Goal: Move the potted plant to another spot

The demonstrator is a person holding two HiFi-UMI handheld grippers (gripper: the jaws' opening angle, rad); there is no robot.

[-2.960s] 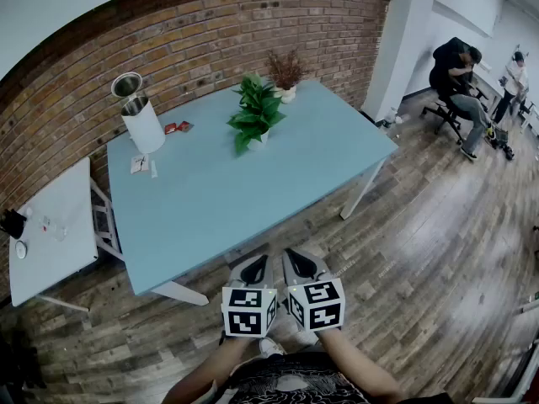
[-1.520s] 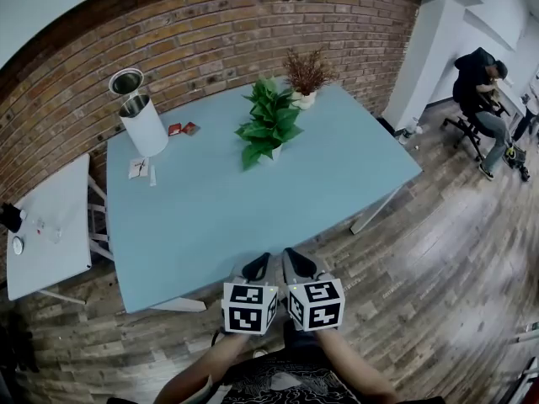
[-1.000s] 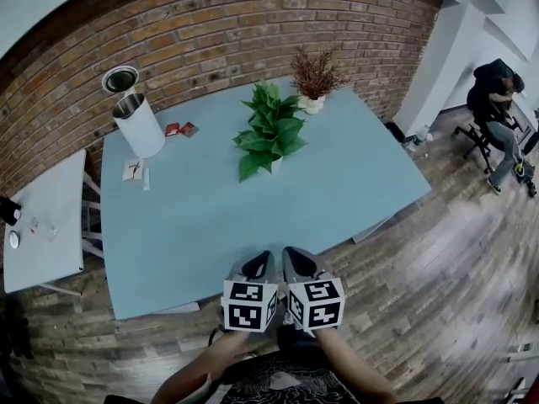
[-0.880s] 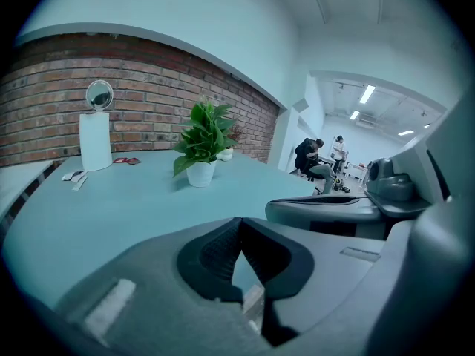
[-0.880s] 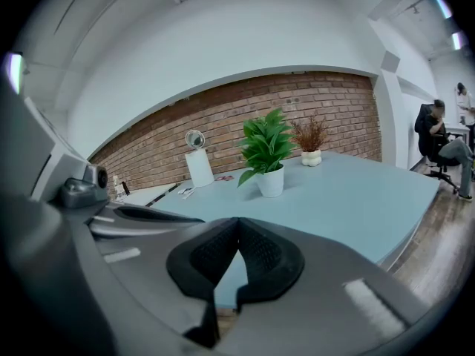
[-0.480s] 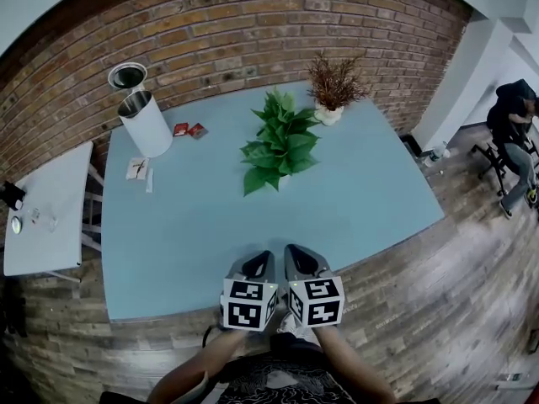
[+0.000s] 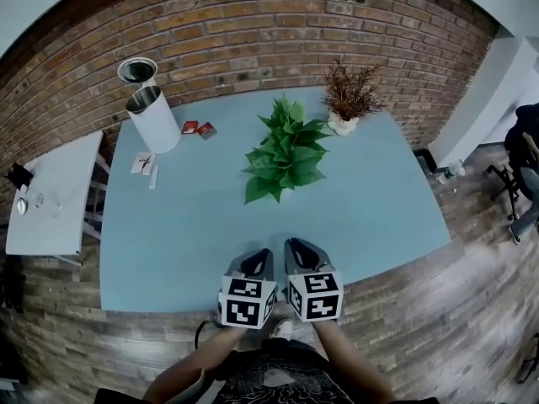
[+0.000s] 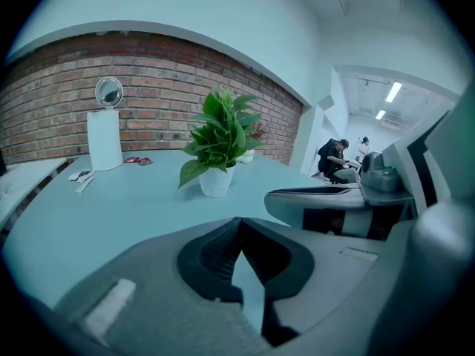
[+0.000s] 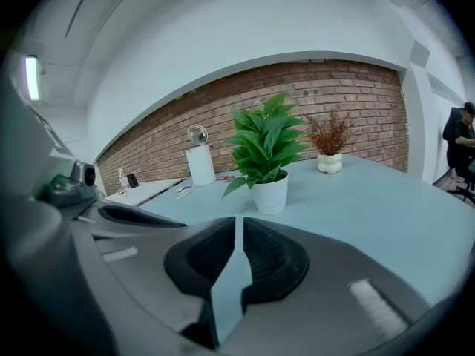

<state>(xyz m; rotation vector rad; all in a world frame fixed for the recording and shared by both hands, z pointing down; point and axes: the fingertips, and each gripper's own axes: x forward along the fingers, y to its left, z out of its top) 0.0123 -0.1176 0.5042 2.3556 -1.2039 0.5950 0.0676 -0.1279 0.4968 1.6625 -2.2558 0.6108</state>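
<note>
A leafy green potted plant (image 7: 285,154) in a white pot (image 8: 217,180) stands upright near the middle of the light blue table (image 7: 194,225). The right gripper view shows the same white pot (image 9: 271,193) straight ahead. My left gripper (image 7: 257,261) and right gripper (image 7: 301,256) are side by side over the table's near edge, well short of the plant. Both point toward it. The left gripper (image 8: 239,221) has its jaws closed with nothing in them. On the right gripper (image 9: 237,221) only a hair-thin slit shows between the pads, and it is empty too.
A dried plant in a white vase (image 7: 349,99) stands at the table's far right. A tall white cylinder (image 7: 153,118), red packets (image 7: 198,128) and papers (image 7: 141,164) sit far left. Behind runs a brick wall (image 7: 253,23). A white side table (image 7: 50,200) stands left.
The person has walked up to the table, so it now lies square ahead. Both grippers have come from over the floor to over the near edge, still side by side.
</note>
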